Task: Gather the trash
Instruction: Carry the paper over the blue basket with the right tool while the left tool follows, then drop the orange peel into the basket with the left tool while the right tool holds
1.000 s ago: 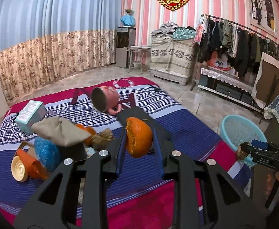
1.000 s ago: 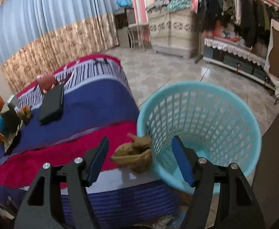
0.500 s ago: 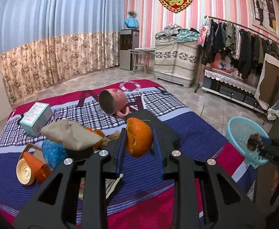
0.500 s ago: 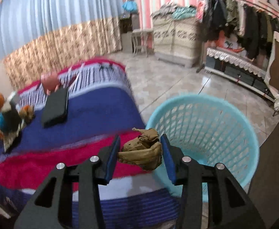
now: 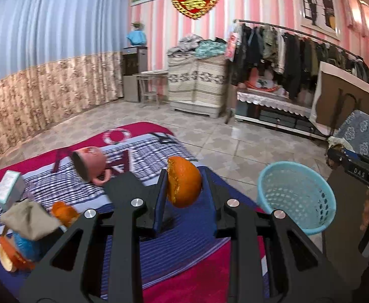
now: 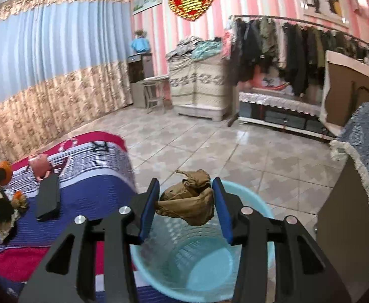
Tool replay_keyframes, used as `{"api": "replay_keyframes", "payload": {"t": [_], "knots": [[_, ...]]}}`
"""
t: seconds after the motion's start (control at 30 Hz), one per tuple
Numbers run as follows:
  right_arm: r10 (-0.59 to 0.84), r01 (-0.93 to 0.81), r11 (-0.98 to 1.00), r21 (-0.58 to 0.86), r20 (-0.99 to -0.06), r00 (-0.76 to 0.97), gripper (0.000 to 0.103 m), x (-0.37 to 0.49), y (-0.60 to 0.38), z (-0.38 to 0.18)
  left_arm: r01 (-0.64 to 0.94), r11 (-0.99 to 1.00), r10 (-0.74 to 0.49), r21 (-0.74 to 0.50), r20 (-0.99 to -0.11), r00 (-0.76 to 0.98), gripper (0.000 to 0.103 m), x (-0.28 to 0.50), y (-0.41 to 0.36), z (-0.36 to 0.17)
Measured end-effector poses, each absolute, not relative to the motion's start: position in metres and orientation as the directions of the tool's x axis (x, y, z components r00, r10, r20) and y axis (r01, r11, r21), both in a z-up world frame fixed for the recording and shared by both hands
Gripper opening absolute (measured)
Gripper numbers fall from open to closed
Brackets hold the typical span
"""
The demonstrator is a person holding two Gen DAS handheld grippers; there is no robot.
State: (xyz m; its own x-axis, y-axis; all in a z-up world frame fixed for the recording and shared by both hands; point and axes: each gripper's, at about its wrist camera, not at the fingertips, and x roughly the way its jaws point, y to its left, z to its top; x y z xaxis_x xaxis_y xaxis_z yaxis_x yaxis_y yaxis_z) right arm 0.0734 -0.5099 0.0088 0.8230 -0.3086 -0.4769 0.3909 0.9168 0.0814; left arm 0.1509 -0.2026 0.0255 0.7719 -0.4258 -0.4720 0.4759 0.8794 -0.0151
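Note:
My left gripper [image 5: 183,189] is shut on an orange peel [image 5: 183,182] and holds it above the blanket-covered table [image 5: 179,250]. My right gripper [image 6: 184,204] is shut on a crumpled brown paper wad [image 6: 188,203] and holds it above the open light-blue basket [image 6: 199,272]. The basket also shows in the left wrist view [image 5: 295,197], on the floor right of the table, with the right gripper [image 5: 336,155] above its far right. A pile of trash [image 5: 29,222] lies at the table's left: a brown wad, orange peel, a blue ball, a tape roll.
A tipped pink mug [image 5: 89,162], a black flat case [image 6: 48,197] and a small teal box [image 5: 9,188] lie on the table. A dark cabinet with a blue cloth [image 6: 361,176] stands right of the basket. Tiled floor [image 6: 209,146] lies beyond.
My right gripper closed on the brown wad, rose and moved over the basket. My left gripper lifted and swung right with the orange peel, bringing the basket further into view.

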Motion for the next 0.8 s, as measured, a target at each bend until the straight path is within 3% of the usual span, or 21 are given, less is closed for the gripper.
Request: {"api": "replay_keyframes", "payload": {"t": [0.5, 0.8], "knots": [[-0.35, 0.478, 0.87, 0.124, -0.527, 0.775, 0.043, 0.049, -0.569, -0.03, 0.622, 0.783, -0.538, -0.007, -0.511, 0.671, 0.026, 0.152, -0.323, 0.001], [-0.375, 0.521, 0.842, 0.143, -0.54, 0.754, 0.043, 0.041, -0.579, -0.036, 0.668, 0.744, -0.557, 0.017, -0.537, 0.634, 0.026, 0.145, -0.354, -0.013]]}}
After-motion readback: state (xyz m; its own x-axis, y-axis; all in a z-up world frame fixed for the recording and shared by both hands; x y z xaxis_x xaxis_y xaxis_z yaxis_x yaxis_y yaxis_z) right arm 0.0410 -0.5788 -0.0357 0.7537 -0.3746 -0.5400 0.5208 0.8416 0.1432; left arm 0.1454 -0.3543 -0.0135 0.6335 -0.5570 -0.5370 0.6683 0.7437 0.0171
